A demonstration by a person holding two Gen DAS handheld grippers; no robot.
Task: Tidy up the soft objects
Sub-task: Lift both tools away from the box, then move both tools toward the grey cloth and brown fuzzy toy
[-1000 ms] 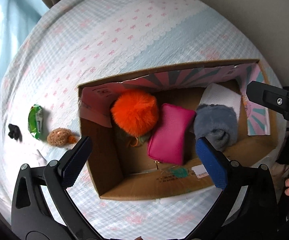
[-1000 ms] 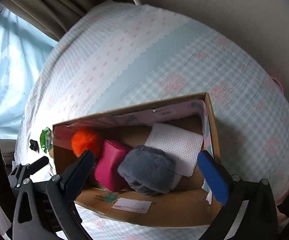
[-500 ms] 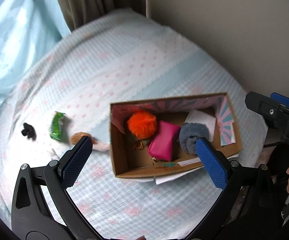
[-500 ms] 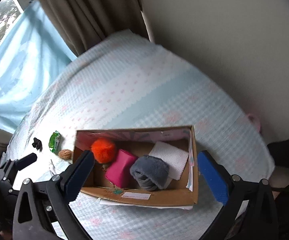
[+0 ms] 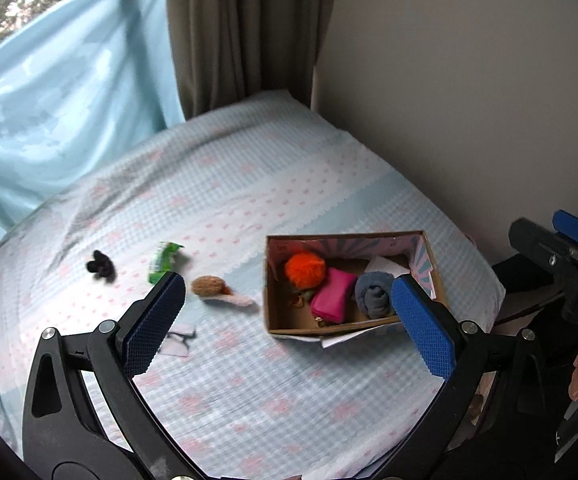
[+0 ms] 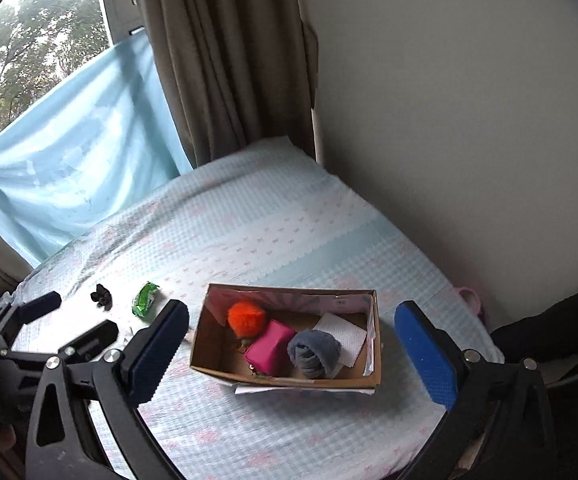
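A: What is changed?
B: Both grippers, left [image 5: 285, 320] and right [image 6: 289, 354], are drawn back, fingers spread, nothing held.
A: And the soft things?
B: The orange fluffy pompom [image 5: 305, 269] is kept in the open cardboard box [image 5: 369, 325]; the brown knitted toy [image 5: 208, 286] is left on the bed, so sorting seems unfinished.

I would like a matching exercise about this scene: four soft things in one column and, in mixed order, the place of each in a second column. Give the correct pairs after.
Things
1. orange pompom
2. grey rolled sock
3. green packet
4. brown knitted piece

Places
A. on the bedspread, just outside the left wall of the cardboard box
B. in the box, at its left end
C. in the box, right of the pink pouch
D. on the bedspread, next to the black scrunchie

Pairs: 1-B, 2-C, 3-D, 4-A
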